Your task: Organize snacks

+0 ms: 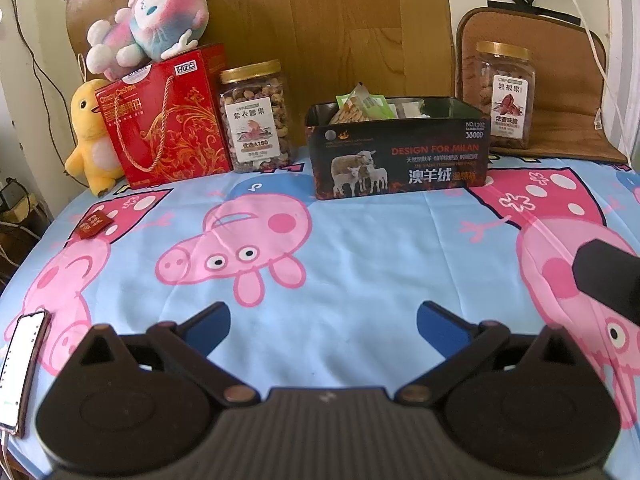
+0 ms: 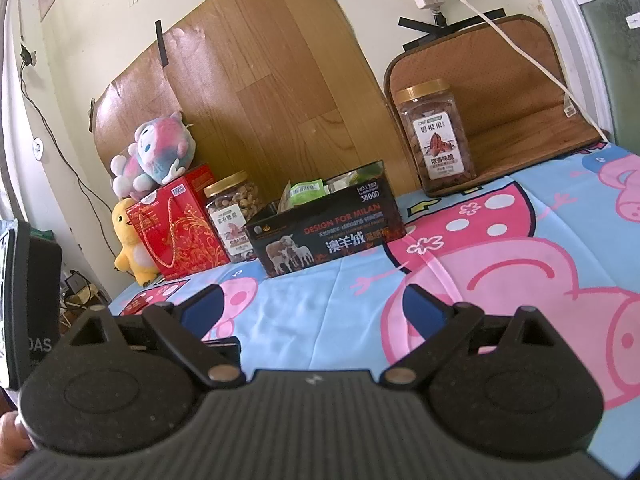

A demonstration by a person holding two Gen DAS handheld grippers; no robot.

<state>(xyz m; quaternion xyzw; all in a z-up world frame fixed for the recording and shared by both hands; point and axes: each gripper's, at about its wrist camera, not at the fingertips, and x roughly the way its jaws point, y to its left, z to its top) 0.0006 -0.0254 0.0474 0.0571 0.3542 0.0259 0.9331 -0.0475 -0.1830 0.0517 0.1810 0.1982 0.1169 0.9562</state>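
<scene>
A black box (image 1: 400, 160) printed with sheep stands at the back middle of the table and holds several snack packets (image 1: 360, 106). It also shows in the right wrist view (image 2: 328, 236), packets (image 2: 306, 192) inside. A small red snack packet (image 1: 93, 225) lies on the cloth at the left; it also shows in the right wrist view (image 2: 134, 306). My left gripper (image 1: 323, 326) is open and empty, low over the near cloth. My right gripper (image 2: 312, 314) is open and empty too; part of it shows at the left wrist view's right edge (image 1: 608, 276).
A red gift box (image 1: 168, 120), a nut jar (image 1: 256, 116), a yellow plush (image 1: 90, 136) and a pink plush (image 1: 148, 24) stand at the back left. A second jar (image 1: 504, 96) stands back right on a brown mat. A phone (image 1: 22, 368) lies at the near left edge.
</scene>
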